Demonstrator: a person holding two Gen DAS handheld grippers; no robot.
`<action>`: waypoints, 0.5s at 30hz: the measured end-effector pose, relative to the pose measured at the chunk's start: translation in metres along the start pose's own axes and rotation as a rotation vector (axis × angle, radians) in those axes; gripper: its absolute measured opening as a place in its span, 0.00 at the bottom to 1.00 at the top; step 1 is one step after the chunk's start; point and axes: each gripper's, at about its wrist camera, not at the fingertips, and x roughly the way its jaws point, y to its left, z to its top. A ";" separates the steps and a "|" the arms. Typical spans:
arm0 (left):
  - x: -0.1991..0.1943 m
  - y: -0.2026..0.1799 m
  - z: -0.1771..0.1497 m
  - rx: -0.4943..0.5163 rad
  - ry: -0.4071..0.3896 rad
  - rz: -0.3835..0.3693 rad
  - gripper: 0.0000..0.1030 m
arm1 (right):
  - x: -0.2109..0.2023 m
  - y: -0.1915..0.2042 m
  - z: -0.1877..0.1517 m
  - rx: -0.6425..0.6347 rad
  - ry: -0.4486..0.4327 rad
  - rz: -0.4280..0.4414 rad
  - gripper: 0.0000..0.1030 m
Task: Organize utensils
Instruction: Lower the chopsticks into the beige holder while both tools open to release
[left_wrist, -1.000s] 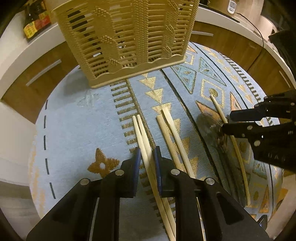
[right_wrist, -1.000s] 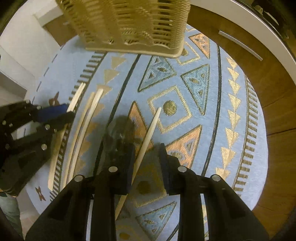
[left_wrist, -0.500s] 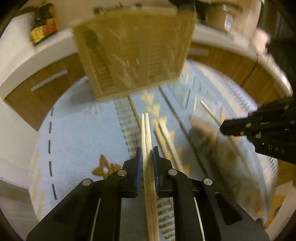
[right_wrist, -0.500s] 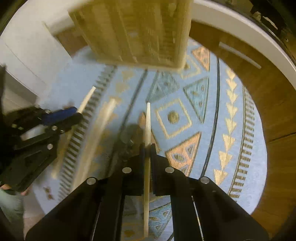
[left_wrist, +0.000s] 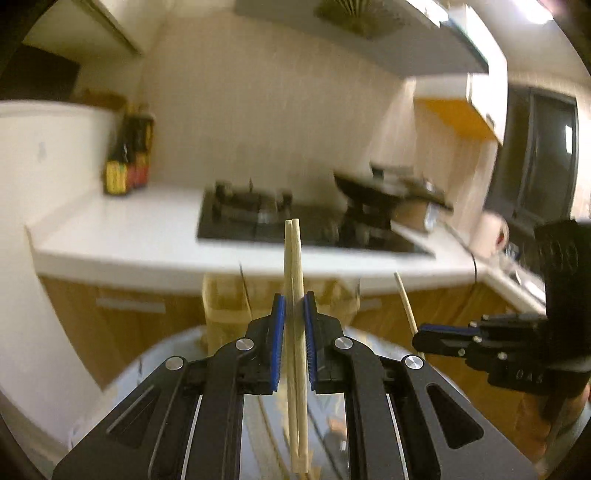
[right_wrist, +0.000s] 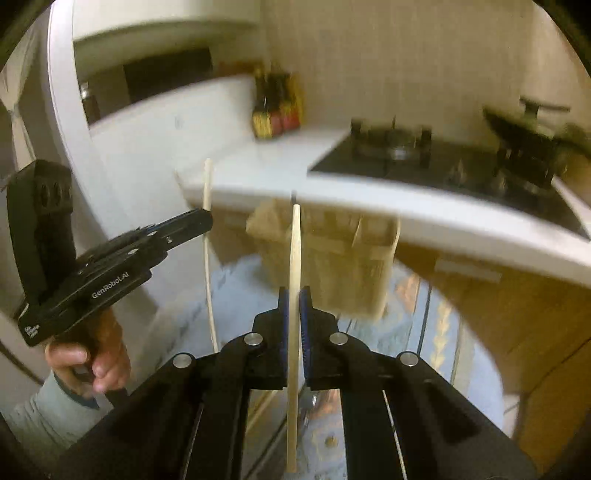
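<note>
My left gripper (left_wrist: 294, 310) is shut on a pair of pale wooden chopsticks (left_wrist: 293, 258), held upright above the round table. My right gripper (right_wrist: 294, 299) is shut on a single chopstick (right_wrist: 294, 251), also held upright. The beige woven utensil basket (left_wrist: 229, 295) stands at the table's far side, straight ahead of both grippers; it also shows in the right wrist view (right_wrist: 332, 269). The right gripper shows in the left wrist view (left_wrist: 421, 338) with its chopstick (left_wrist: 404, 302). The left gripper shows in the right wrist view (right_wrist: 207, 219) with its chopsticks (right_wrist: 207, 184).
A round table with a blue patterned cloth (right_wrist: 436, 325) lies below. Behind it runs a white counter (left_wrist: 129, 236) with a black gas hob (left_wrist: 258, 218), a wok (left_wrist: 373, 188) and sauce bottles (left_wrist: 127, 162). Wooden cabinets (right_wrist: 517, 314) stand under the counter.
Both grippers closed on chopsticks lying on the cloth, then lifted and tilted them upright. The views now look level across the kitchen instead of down at the table.
</note>
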 end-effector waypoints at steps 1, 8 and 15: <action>-0.002 -0.002 0.009 -0.007 -0.031 -0.007 0.08 | -0.003 -0.001 0.009 0.006 -0.032 0.011 0.04; 0.005 -0.014 0.056 -0.002 -0.202 -0.003 0.08 | -0.006 -0.005 0.060 -0.012 -0.259 -0.058 0.04; 0.036 -0.012 0.073 0.010 -0.281 0.009 0.08 | 0.004 -0.018 0.085 -0.020 -0.494 -0.178 0.04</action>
